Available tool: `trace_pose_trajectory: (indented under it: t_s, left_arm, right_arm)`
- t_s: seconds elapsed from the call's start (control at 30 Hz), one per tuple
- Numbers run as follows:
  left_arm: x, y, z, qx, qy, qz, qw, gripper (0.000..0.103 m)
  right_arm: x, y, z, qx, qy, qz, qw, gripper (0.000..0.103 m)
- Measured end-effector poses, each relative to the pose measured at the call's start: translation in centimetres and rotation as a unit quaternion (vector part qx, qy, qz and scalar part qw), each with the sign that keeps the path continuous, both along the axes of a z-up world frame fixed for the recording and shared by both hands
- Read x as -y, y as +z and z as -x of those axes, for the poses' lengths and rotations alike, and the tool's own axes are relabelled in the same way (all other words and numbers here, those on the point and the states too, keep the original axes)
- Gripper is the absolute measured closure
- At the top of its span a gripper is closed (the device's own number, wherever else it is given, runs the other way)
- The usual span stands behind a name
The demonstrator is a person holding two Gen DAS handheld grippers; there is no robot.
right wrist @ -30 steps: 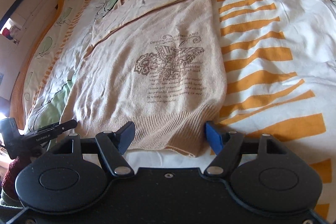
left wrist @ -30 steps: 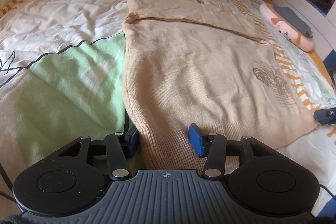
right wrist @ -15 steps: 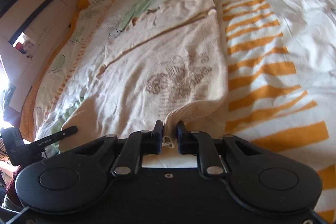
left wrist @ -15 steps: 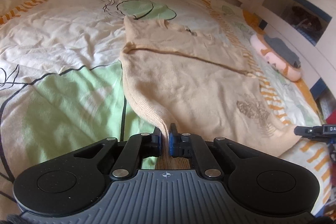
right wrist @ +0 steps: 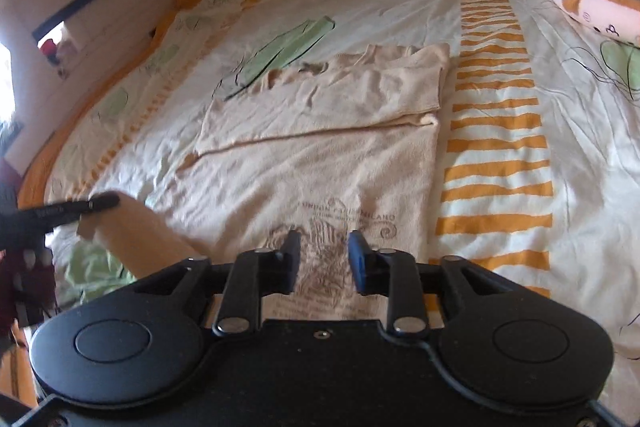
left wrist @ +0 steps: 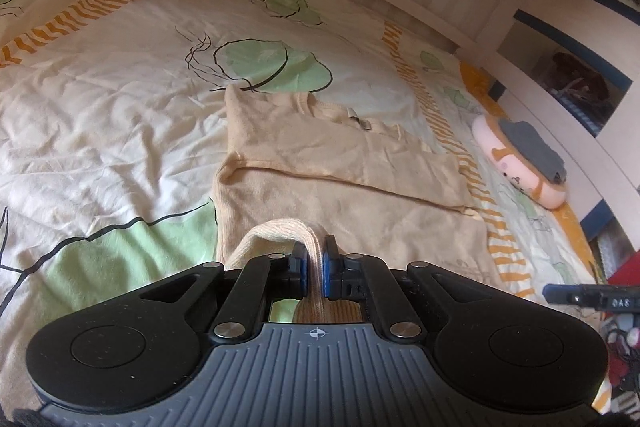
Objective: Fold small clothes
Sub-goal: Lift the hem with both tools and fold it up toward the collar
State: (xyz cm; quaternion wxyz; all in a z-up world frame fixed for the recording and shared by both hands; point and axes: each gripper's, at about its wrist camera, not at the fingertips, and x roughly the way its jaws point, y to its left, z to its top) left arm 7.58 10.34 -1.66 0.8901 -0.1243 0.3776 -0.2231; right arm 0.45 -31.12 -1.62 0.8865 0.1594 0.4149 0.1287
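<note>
Between the closed jaws of your left gripper (left wrist: 314,267) the ribbed hem of the beige sweater (left wrist: 340,163) is pinched and lifted. Your right gripper (right wrist: 324,261) has its jaws opening, over the printed front, and the pads do not press the cloth. This sweater lies on the bed cover (left wrist: 100,131), sleeves folded across; a plush toy (right wrist: 592,3) rests near the right edge.
</note>
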Motion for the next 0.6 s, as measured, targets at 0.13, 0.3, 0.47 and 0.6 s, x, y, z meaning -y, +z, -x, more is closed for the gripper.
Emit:
trace_pose_trajectory:
  t_s: [0.13,0.3,0.47,0.6]
  left_arm:
    - [-0.2,-0.2,-0.1,-0.006,0.005,0.005,1.0,0.096]
    - [-0.5,-0.5,-0.3,-0.013,0.01,0.006,0.9998,0.096]
    - [-0.7,-0.5,-0.1,-0.017,0.012,0.008,0.9998,0.096]
    - [-0.7,-0.6,-0.1,-0.02,0.012,0.01,0.9997,0.096]
  right_arm:
    - [-2.5,0.2,3.1,0.015,0.047,0.057,0.997,0.038]
    - [-5.7,0.3,5.6,0.036,0.08,0.121,0.989,0.034]
    - [-9.0,-0.8,6.0,0.043,0.1,0.23,0.967,0.035]
    - [-10.2,-1.3,5.8,0.037,0.136,0.232,0.962,0.042]
